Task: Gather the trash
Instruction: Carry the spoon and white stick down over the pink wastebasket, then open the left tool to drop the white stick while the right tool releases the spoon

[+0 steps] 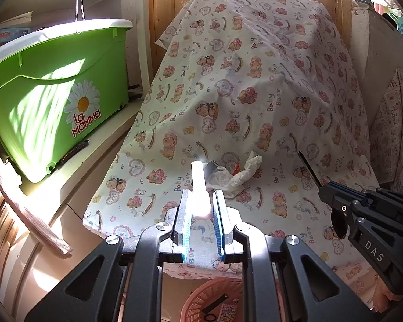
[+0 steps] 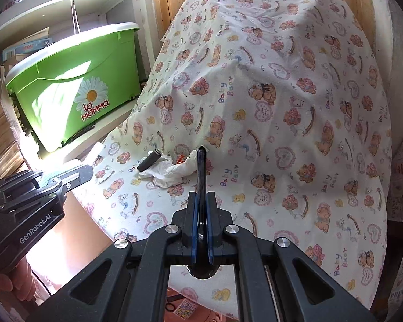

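My left gripper [image 1: 200, 196] is shut on a white tube-like roll [image 1: 198, 179], washed out by sunlight, held above the near edge of the bear-print cloth [image 1: 255, 94]. My right gripper [image 2: 201, 198] is shut on a thin black spoon-like utensil [image 2: 201, 171] that points forward; it also shows in the left wrist view [image 1: 310, 170]. On the cloth lie crumpled white tissues [image 2: 174, 171] with a small orange scrap [image 2: 180, 158] and a dark cylinder [image 2: 149, 161]. The tissues also show in the left wrist view [image 1: 239, 175].
A green "La Mamma" bucket [image 1: 53, 102] stands on a white shelf at the left. A pink basket [image 1: 215, 300] with small items sits on the floor below the cloth's near edge. A wooden door stands behind the covered table.
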The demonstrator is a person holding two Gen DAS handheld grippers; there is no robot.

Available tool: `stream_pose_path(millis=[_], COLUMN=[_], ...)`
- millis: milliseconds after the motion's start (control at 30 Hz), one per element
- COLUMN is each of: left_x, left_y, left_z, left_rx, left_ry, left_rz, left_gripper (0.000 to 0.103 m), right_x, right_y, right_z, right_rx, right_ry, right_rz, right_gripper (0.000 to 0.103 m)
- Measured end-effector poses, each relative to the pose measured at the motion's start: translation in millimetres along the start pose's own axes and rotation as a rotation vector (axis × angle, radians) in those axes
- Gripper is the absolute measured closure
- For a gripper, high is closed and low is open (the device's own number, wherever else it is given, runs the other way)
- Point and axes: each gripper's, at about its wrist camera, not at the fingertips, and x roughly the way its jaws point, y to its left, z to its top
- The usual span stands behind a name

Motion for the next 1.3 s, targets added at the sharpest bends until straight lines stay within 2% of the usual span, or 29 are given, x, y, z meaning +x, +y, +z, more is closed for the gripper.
stream_pose_path(millis=[200,467,600,700,833,1100,1300], left_x=[-15.8,-39.8,-28.3,-20.4,-14.2,5.7,16.4], left_y=[-3.9,-1.1,0.1,5.3,9.0,6.5,0.7], left_z=[-8.9,-34.5,-49.3,-54.0,-58.2,-74.5,-85.4], left_rx=[0.039,0.025,0.02,-0.023,-0.05,-0.065,-0.056], left_ry=[0.035,0.065,0.116,0.161,0.204,0.341,0.403], left_rz=[-0.001,-0.035,-0.044,-0.079,-0.089,-0.142,-0.143], left_gripper=[0.088,0.088,0.088,0.088,0.088,0.088,0.088], right_x=[-24.3,-45.3,-51.2,-52.0,-51.3,-38.7,-24.1], right_y=[11.6,21.6,33.0,42.5,49.3,53.9,61.7], right_z=[-17.8,-47.8,-60.6,-68.1,-76.2,-89.3,-104.2], right_rx=[0.011,0.037,0.018,-0.007,-0.019,-0.032,-0.074], right_ry=[-0.02,0.019,0.046,0.076,0.105,0.197,0.264], right_rz=[0.024,0.077,0.113,0.144,0.18,0.23,0.206], right_gripper=[0.096,0.096,0.096,0.096,0.096,0.096,0.096])
